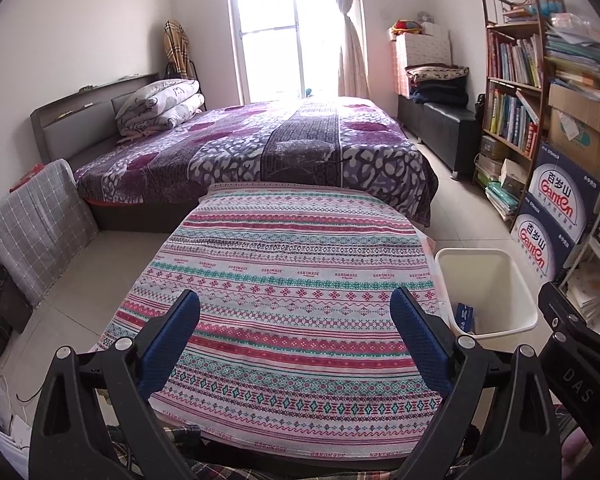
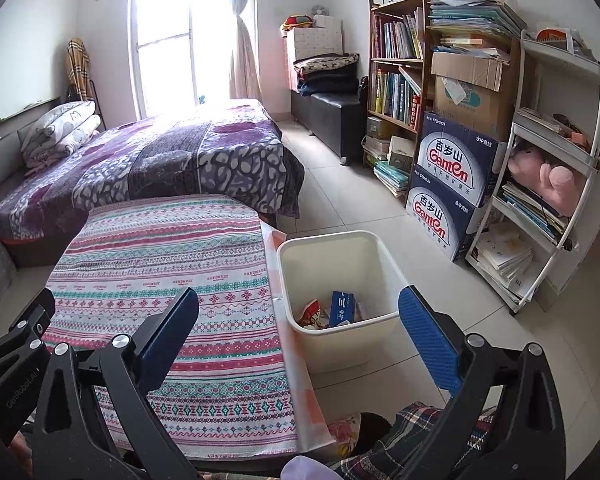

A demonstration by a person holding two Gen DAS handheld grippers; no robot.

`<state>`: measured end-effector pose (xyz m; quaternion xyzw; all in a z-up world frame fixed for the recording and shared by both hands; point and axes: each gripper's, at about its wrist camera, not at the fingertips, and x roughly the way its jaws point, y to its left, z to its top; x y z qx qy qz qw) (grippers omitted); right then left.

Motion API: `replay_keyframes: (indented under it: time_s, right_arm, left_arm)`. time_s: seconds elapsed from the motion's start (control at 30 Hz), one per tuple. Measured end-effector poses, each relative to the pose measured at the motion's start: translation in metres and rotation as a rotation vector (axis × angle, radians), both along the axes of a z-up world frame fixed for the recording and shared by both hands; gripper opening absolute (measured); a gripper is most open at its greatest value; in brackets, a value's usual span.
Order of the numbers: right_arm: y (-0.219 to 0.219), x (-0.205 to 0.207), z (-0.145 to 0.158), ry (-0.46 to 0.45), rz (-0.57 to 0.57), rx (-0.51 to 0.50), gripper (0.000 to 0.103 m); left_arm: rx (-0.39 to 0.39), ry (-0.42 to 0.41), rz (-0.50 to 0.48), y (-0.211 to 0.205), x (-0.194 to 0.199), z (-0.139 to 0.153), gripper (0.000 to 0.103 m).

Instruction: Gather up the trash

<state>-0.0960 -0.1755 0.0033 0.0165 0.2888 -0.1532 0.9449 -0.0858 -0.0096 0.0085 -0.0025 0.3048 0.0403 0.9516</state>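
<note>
Both tools are hovering spread apart and gripping nothing: the left tool (image 1: 296,308) over the desk (image 1: 292,248) with its patterned cloth, the right tool (image 2: 300,308) near the desk's edge. The trash (image 2: 342,309) is lying inside the white bin (image 2: 332,344) standing on the floor just beside the desk.

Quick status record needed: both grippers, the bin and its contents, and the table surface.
left gripper: open, holding nothing, above the table
right gripper: open, holding nothing, near the bin
bin: white, on the floor against the table's right edge
bin contents: blue packet, red-and-white wrapper
table: covered by a patterned cloth, no trash visible on it
</note>
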Motion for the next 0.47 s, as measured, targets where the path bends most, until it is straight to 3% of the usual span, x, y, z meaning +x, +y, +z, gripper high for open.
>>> replay_keyframes:
  time_s: [0.47]
  right_arm:
    - [-0.0056, 0.0064, -0.0008, 0.011, -0.009, 0.008, 0.096]
  left_arm:
    - [-0.022, 0.015, 0.002, 0.0013, 0.0007, 0.0017, 0.094]
